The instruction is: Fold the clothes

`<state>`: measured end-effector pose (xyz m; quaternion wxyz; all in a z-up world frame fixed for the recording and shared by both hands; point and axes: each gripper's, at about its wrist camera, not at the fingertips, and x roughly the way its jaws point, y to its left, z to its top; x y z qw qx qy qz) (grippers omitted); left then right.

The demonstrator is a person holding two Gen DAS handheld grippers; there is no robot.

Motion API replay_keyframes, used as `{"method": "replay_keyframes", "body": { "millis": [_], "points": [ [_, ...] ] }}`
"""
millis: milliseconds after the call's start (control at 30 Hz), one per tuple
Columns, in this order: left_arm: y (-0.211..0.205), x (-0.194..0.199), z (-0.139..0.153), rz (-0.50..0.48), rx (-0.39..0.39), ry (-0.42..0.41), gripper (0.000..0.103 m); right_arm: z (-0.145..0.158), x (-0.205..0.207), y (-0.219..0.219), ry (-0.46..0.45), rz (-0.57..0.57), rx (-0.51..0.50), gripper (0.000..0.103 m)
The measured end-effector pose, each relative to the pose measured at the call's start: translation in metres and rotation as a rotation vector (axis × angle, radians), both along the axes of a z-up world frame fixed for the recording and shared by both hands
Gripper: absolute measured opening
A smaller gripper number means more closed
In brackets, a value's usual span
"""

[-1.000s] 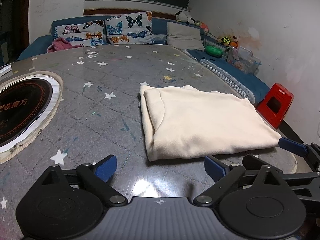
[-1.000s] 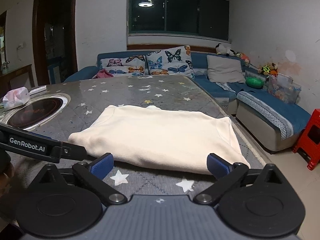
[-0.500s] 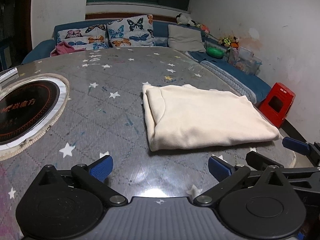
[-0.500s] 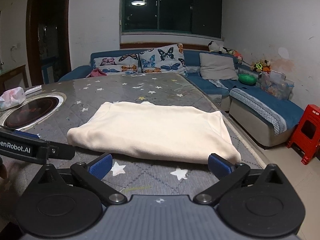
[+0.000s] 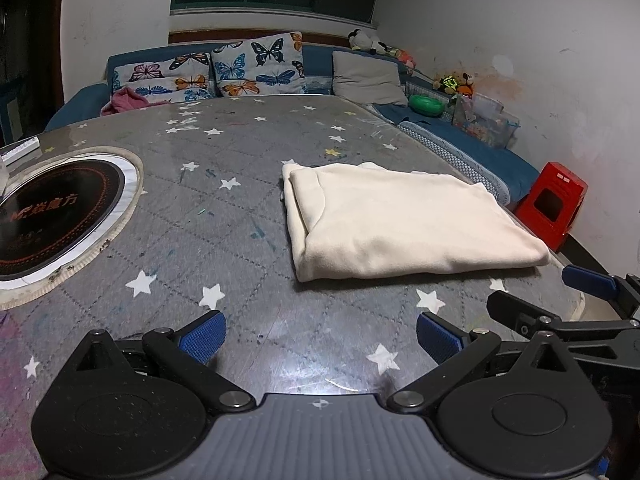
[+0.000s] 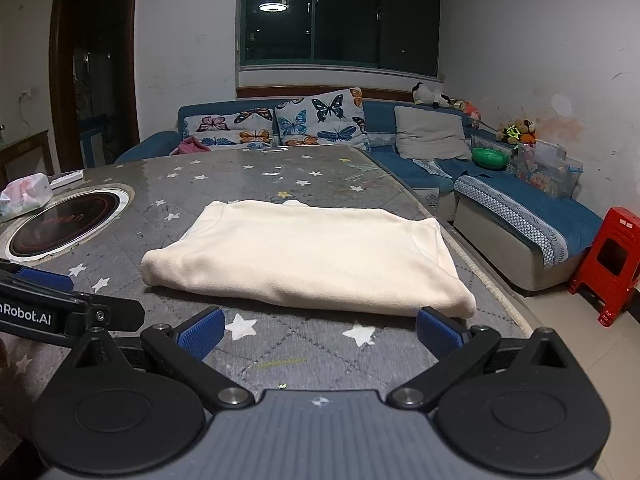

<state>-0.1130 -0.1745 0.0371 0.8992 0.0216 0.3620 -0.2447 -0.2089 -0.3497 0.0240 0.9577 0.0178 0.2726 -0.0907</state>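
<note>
Both grippers (image 5: pixel 320 336) (image 6: pixel 318 332) released, off the folded cloth (image 5: pixel 404 220); could unfold it by snagging one layer on regrasp.

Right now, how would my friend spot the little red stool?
Find the long blue sofa along the right wall. At its near end, on the tiled floor, stands the red plastic stool. It is the only bright red thing, with a dark opening in its side.
</note>
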Motion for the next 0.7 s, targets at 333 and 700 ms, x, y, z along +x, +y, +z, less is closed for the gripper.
{"method": "replay_keyframes", "body": {
  "millis": [333,700],
  "points": [
    [0.0,-0.007,-0.002,-0.006,0.009,-0.006,0.103,0.001,-0.006,0.002,-0.003,-0.003,-0.003,0.103],
    [0.0,-0.012,-0.003,-0.001,0.014,-0.008,0.103,-0.004,-0.009,0.003,0.005,-0.008,0.005,0.103]
  ]
}}
